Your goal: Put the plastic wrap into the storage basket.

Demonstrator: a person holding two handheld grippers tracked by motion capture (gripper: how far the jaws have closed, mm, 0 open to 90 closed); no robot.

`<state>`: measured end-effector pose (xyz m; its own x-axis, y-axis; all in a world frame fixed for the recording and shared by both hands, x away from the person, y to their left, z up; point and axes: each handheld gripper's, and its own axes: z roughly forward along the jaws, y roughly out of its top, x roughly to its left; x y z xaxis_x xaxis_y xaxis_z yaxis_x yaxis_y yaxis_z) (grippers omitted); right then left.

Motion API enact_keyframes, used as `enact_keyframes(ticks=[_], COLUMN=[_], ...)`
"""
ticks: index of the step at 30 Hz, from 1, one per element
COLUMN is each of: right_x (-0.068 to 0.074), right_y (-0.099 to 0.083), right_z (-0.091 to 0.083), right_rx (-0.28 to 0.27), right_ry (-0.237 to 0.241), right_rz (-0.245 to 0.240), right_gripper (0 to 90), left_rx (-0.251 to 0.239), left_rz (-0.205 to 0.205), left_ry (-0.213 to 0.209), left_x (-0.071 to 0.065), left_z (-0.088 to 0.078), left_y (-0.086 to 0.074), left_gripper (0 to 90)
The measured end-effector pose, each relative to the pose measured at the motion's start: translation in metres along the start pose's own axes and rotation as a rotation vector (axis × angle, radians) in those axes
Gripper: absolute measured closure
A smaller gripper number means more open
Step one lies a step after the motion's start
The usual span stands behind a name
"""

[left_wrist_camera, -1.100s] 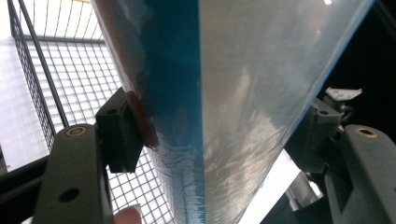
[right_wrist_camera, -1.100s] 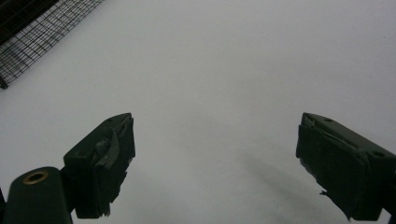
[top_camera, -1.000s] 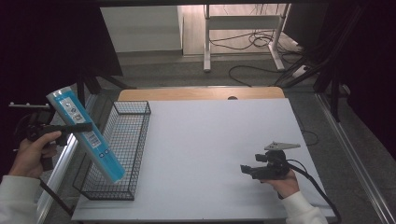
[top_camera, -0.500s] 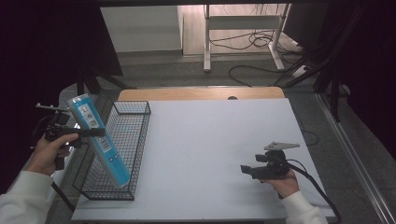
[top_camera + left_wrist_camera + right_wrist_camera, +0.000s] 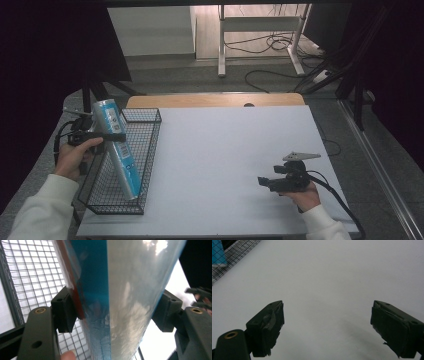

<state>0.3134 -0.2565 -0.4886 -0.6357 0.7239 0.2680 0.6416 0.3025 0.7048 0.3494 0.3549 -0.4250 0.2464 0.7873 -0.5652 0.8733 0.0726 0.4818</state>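
White laminate covers the bench (image 5: 220, 160), the biggest thing here, and most of its top lies bare between the two hands. Along its left edge sits a black wire basket (image 5: 150, 150), long and narrow, its outer wall close to the bench's rim. Slanting into that basket is a tall blue and silver tube-shaped pack (image 5: 117, 150), its lower end down inside near the basket's front end, though whether it already rests on the mesh floor I cannot tell; its top leans out to the left above the rim. The left claw (image 5: 112, 136) pinches the pack around its upper half, a pad pressed on either side of it, as the left gripper view shows with the foil wrap (image 5: 117, 300) bulging between the pads (image 5: 65, 310). The step in hand looks like stowing the pack in the basket. Next, I judge, the pack needs to be tipped flatter or lowered until it is carried by the mesh, and only then should the claw let go; the top must clear the left wall, which is close. The right claw (image 5: 261, 182) rests low over the bench near the right front, spread wide with nothing between its pads (image 5: 269, 325), well apart from the basket with open surface ahead.
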Motion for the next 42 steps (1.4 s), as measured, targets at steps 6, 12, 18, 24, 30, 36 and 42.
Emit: enact_keyframes(ticks=[6,12,18,24,30,36,42], right_x=[-0.001,-0.004,-0.005,-0.005,-0.005,-0.006,-0.005], right_y=[0.0,-0.001,-0.001,-0.001,-0.001,-0.001,-0.001], right_z=[0.0,-0.001,-0.001,-0.001,-0.001,-0.002,-0.004], right_rx=[0.004,-0.003,-0.003,-0.004,0.0,-0.003,-0.014], right_ry=[-0.005,-0.007,-0.006,-0.008,-0.006,-0.005,0.001], right_rz=[-0.001,0.009,0.015,0.016,0.016,0.017,0.014], right_gripper=[12.2,12.2,12.2,12.2,12.2,12.2,12.2], left_rx=[0.015,0.033,0.06,0.083,0.128,0.005,-0.036], left_rz=[-0.029,-0.059,-0.084,-0.097,-0.106,-0.052,0.078], left_ry=[0.064,0.126,0.174,0.228,0.256,0.191,0.142], left_x=[-0.006,-0.008,-0.004,-0.001,0.005,-0.009,-0.03], left_z=[0.026,0.049,0.066,0.081,0.092,0.07,0.053], left_y=[0.012,0.02,0.023,0.023,0.025,0.024,0.006], left_gripper=[31.4,31.2,30.8,30.0,25.7,19.4,18.0])
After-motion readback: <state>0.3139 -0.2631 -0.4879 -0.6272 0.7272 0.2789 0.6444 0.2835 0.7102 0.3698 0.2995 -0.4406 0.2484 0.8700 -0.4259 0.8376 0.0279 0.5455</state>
